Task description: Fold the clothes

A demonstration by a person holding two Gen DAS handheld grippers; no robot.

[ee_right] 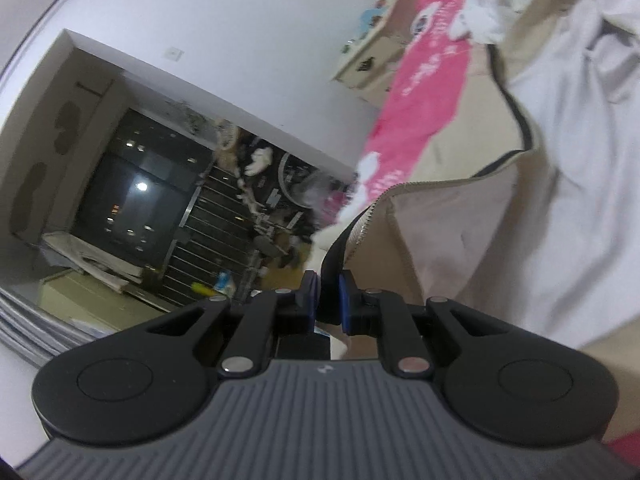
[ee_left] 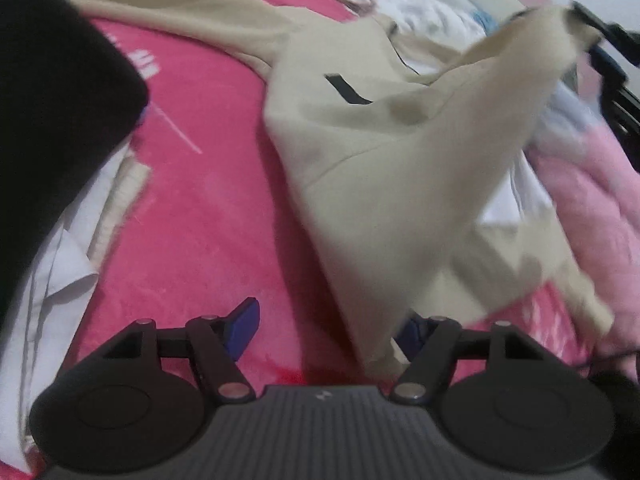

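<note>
A cream jacket (ee_left: 384, 168) with black trim lies spread on the pink bedspread (ee_left: 208, 216). My left gripper (ee_left: 332, 332) is open, low over the bed, with the jacket's near corner draped over its right finger. My right gripper (ee_left: 600, 36) shows at the top right of the left wrist view, holding a lifted part of the jacket. In the right wrist view my right gripper (ee_right: 329, 300) is shut on the jacket's black-trimmed zipper edge (ee_right: 338, 248), with the jacket (ee_right: 460, 232) and its pale lining hanging to the right.
A black garment (ee_left: 52, 112) over white clothing (ee_left: 60, 264) lies at the left. White and pale pink clothes (ee_left: 580, 184) are piled at the right. The right wrist view shows a wall, a dark window (ee_right: 132, 208) and a cluttered rack.
</note>
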